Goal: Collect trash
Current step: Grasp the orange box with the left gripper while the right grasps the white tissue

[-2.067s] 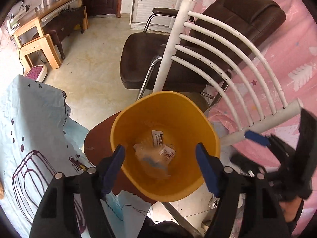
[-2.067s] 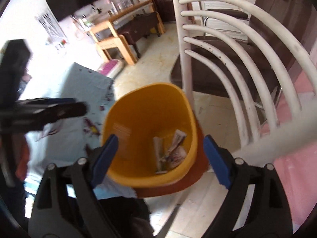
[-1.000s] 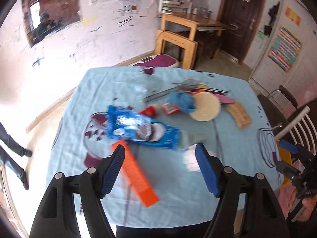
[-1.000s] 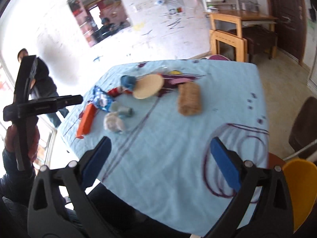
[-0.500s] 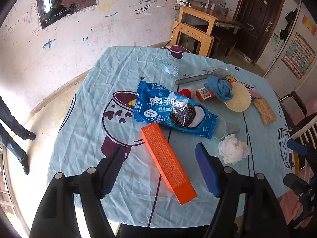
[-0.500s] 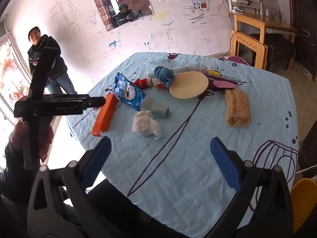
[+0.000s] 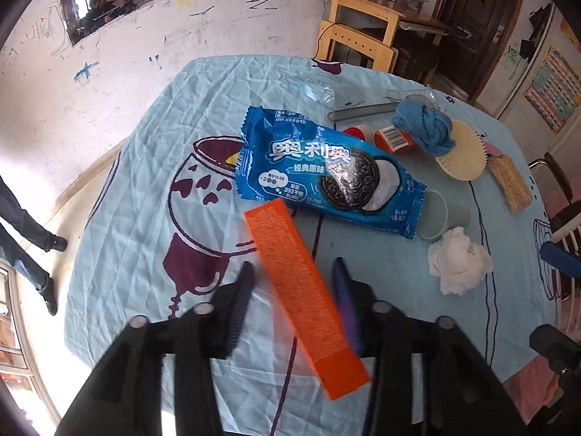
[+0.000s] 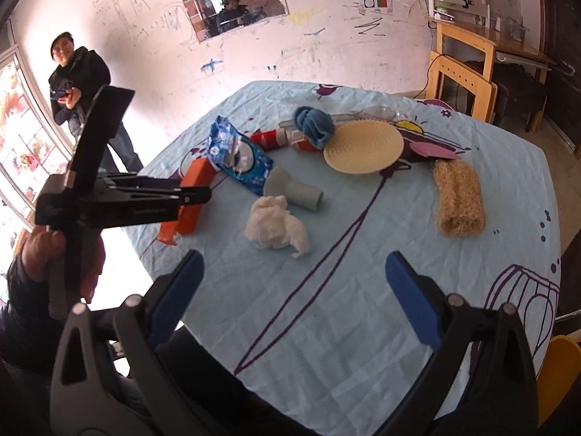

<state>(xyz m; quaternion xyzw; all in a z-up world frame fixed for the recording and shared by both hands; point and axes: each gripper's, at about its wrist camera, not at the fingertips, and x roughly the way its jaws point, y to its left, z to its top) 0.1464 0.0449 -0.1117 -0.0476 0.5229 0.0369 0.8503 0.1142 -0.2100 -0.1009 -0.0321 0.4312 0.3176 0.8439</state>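
left gripper (image 7: 290,287) jaws closing around orange box (image 7: 301,290) near table (image 7: 127,218) edge, pads not clearly touching it, right gripper (image 8: 290,287) wide open, empty, above tablecloth, crumpled tissue (image 8: 276,227) just ahead

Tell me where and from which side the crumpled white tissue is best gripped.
Probably from above, across the crumpled white tissue at its bulky middle: it is a soft wad lying flat on the tablecloth, clear of the grey cup, within the open right gripper's span.
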